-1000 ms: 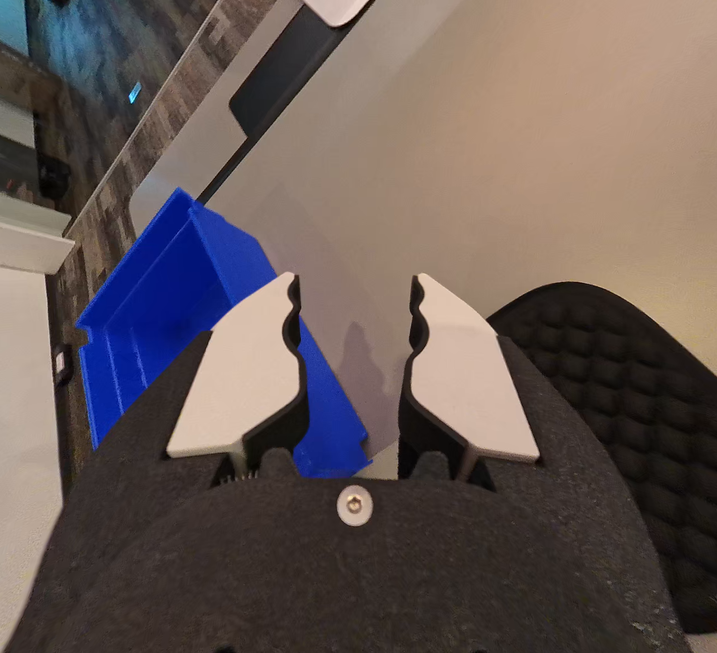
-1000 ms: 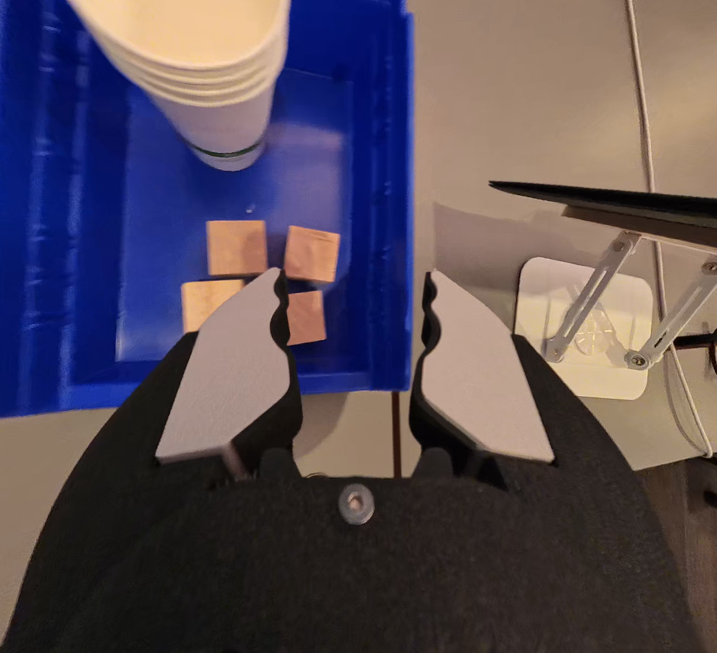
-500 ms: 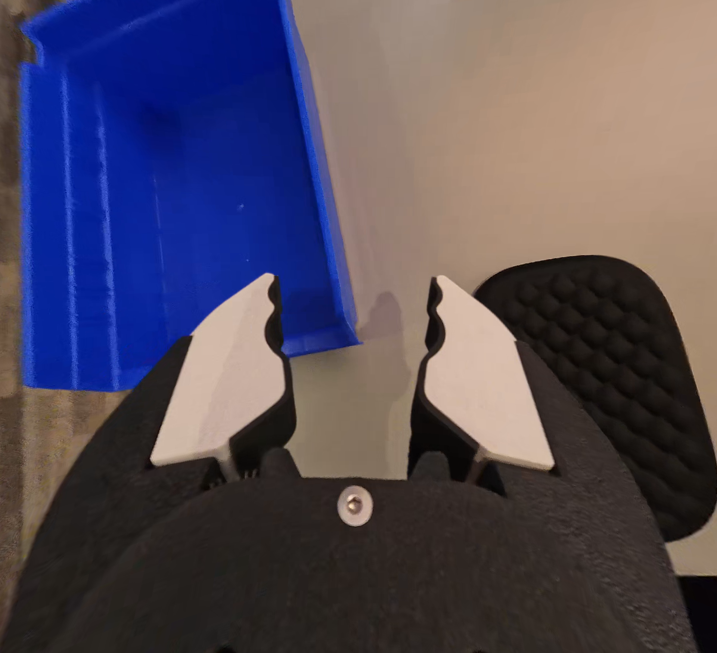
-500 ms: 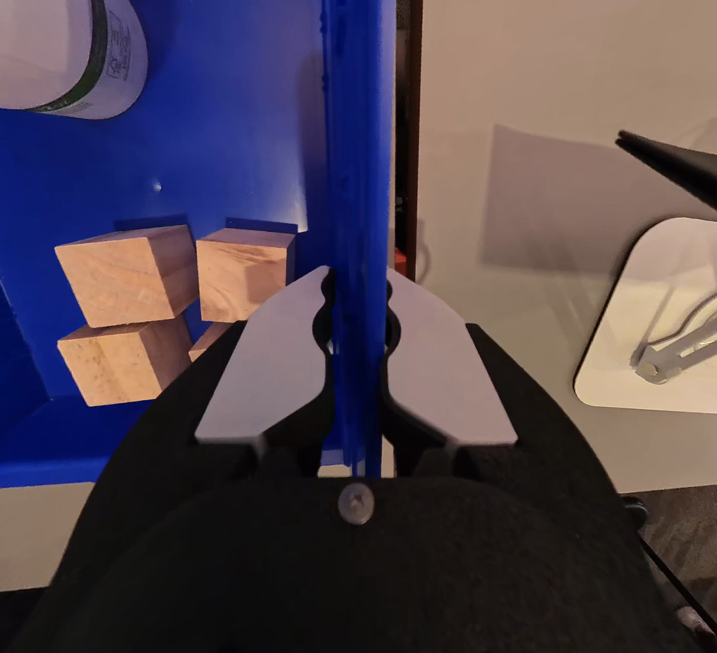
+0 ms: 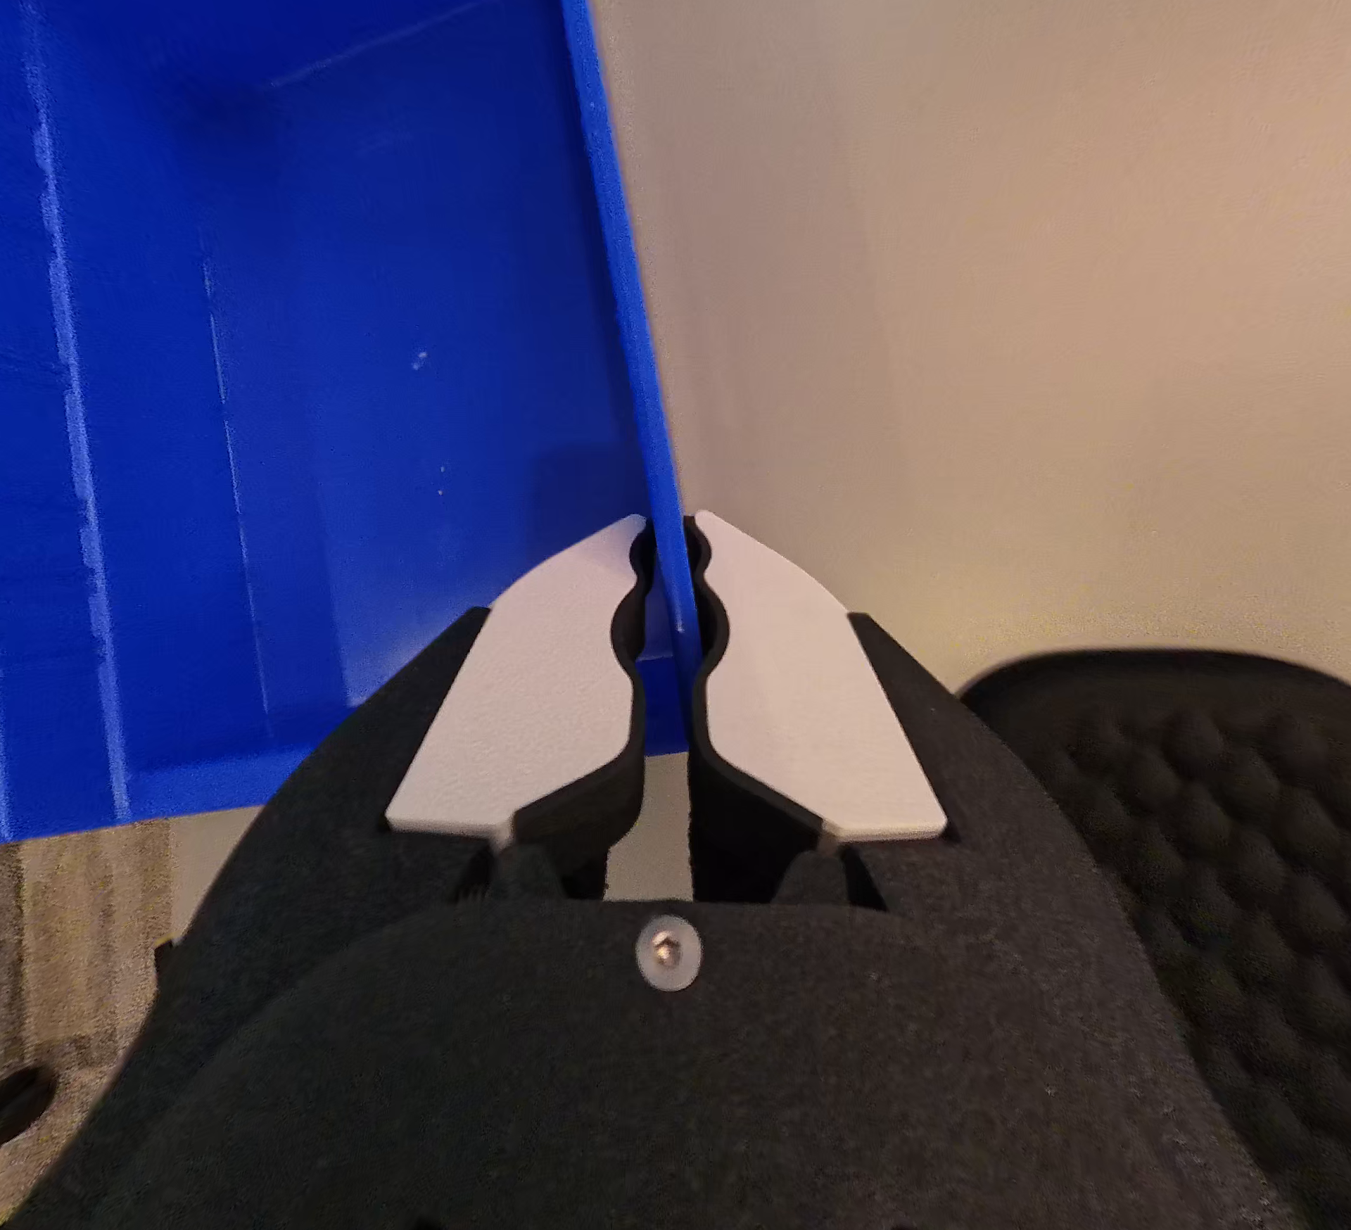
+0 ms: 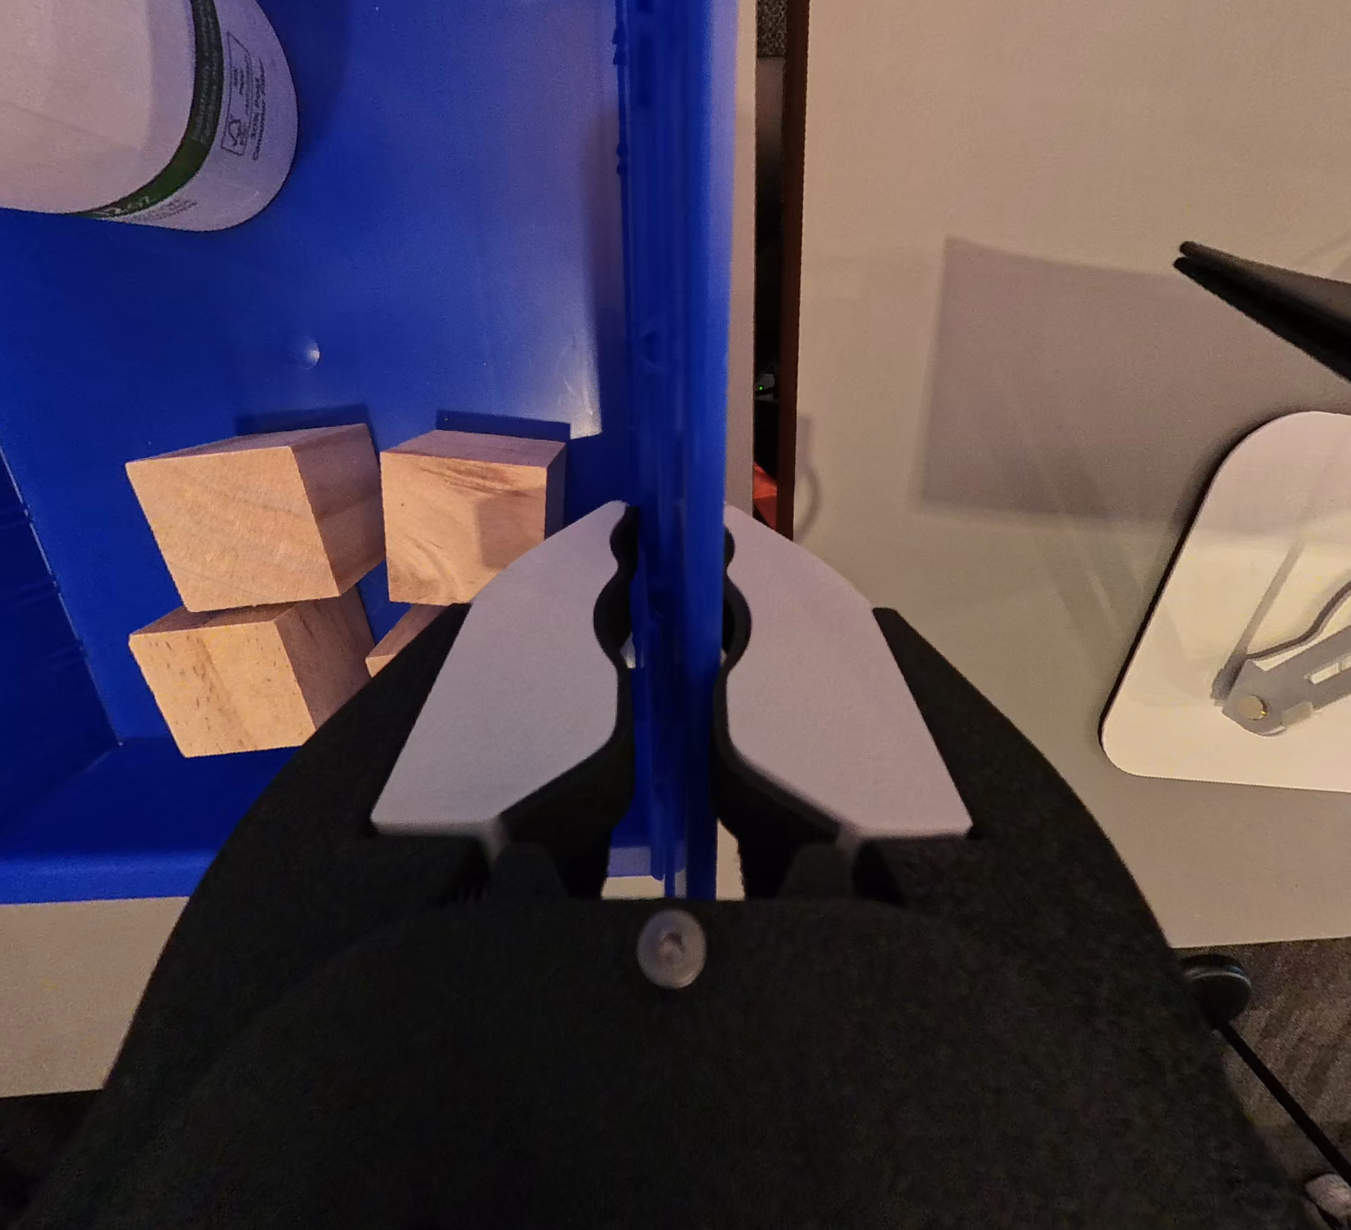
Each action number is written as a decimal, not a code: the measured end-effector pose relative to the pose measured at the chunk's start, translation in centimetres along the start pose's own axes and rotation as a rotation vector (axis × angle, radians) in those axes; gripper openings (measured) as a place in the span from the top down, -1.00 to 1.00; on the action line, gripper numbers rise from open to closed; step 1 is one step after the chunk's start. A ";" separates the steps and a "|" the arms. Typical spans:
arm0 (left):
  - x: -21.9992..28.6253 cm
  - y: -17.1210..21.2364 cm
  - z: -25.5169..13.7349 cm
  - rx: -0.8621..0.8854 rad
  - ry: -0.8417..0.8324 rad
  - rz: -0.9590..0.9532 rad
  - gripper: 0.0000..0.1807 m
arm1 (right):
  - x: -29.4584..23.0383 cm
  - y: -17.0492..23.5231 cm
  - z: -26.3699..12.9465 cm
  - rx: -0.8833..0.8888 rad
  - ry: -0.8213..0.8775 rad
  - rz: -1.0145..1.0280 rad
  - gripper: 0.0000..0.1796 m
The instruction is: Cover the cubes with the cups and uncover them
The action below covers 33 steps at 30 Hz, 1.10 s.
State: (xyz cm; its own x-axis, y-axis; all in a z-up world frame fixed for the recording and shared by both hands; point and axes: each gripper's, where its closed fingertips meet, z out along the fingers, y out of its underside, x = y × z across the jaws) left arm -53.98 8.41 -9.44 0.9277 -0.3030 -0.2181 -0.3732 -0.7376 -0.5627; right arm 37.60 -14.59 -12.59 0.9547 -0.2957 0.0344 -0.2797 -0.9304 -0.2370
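Note:
My left gripper [image 5: 670, 522] is shut on the right side wall [image 5: 599, 171] of an empty blue bin [image 5: 292, 317], near its front corner. My right gripper [image 6: 676, 515] is shut on the right side wall [image 6: 672, 171] of another blue bin [image 6: 453, 171]. That bin holds a stack of white paper cups [image 6: 131, 62] at the far left and several wooden cubes [image 6: 248, 515] close together near its front. One cube [image 6: 409, 632] is partly hidden behind my left finger.
A black quilted pad [image 5: 1206, 902] lies to the right of the empty bin on the pale table [image 5: 1023, 244]. A white stand base [image 6: 1243, 610] under a dark slanted panel [image 6: 1272, 303] sits right of the cube bin. A dark gap [image 6: 786, 208] runs along that bin's right wall.
My left gripper moved in and closed on the empty bin's right wall. My right gripper closed on the cube bin's wall half a second ago and has held still since.

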 end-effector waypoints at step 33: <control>29.4 -8.4 -9.1 0.367 0.292 0.189 0.38 | -1.0 -0.3 0.1 -0.042 -0.065 0.037 0.66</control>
State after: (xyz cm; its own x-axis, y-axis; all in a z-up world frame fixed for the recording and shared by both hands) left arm -23.66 0.20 -3.90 0.7833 -0.6055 -0.1410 -0.4579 -0.4085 -0.7896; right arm 36.73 -14.02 -12.64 0.9478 -0.3165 -0.0375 -0.3176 -0.9278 -0.1956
